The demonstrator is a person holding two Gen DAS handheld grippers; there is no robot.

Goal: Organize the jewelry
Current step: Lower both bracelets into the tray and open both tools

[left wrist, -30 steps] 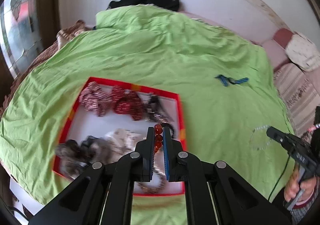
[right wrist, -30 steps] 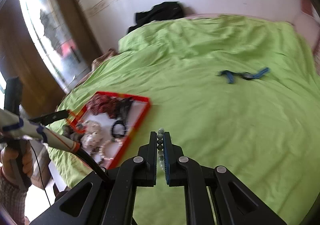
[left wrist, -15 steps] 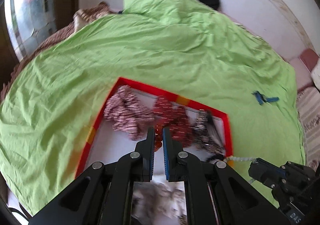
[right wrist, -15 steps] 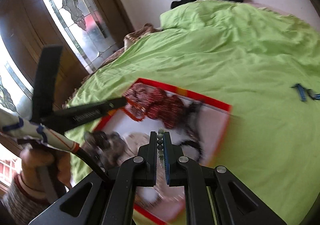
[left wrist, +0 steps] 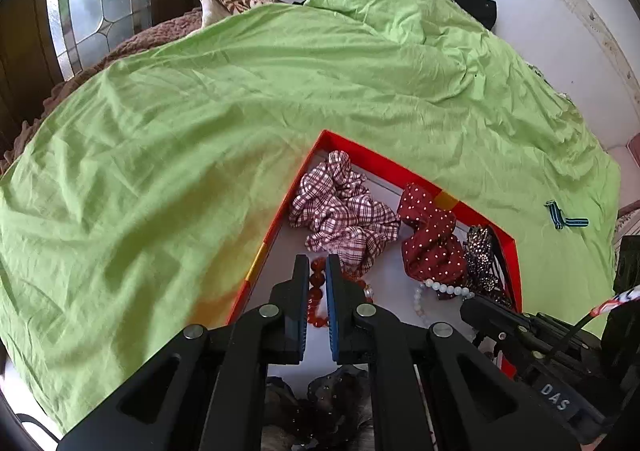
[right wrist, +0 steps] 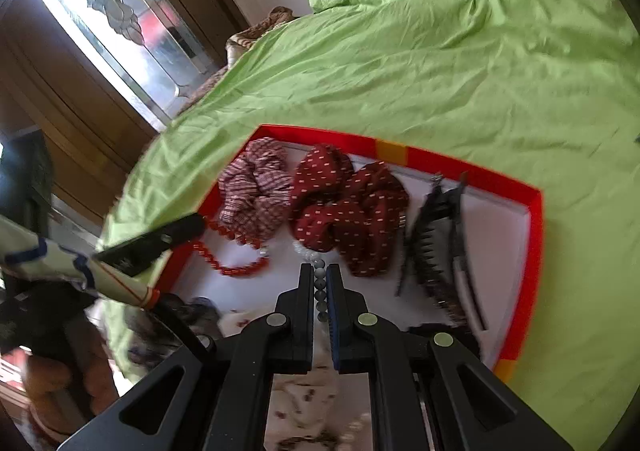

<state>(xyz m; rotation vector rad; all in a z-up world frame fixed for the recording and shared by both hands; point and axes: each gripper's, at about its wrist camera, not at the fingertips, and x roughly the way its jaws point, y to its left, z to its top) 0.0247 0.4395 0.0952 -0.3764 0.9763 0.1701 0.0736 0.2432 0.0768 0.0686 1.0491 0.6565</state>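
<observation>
A red-rimmed tray [left wrist: 362,150] [right wrist: 440,157] with a white floor lies on the green bedsheet [left wrist: 200,131]. My left gripper [left wrist: 317,263] is shut on a string of red beads [left wrist: 316,283], which hangs down onto the tray's near left corner. The right wrist view shows that gripper [right wrist: 192,227] at the left, with the red beads [right wrist: 234,269] looping onto the tray floor. My right gripper [right wrist: 320,271] is shut on a string of pale grey-green beads [right wrist: 320,293] over the middle of the tray. In the left wrist view this pale string [left wrist: 440,287] trails from the right gripper [left wrist: 474,301].
In the tray lie a checked scrunchie [left wrist: 340,207] [right wrist: 256,191], a red dotted scrunchie [left wrist: 428,235] [right wrist: 344,207], black toothed hair clips [right wrist: 436,239] and darker pieces near the front. A blue ribbon [left wrist: 564,217] lies on the sheet at right. A glazed door [right wrist: 120,15] stands at left.
Both grippers have swung in over the tray and come lower, each still carrying its bead string. The strings now reach the tray floor, and the tray fills more of both views.
</observation>
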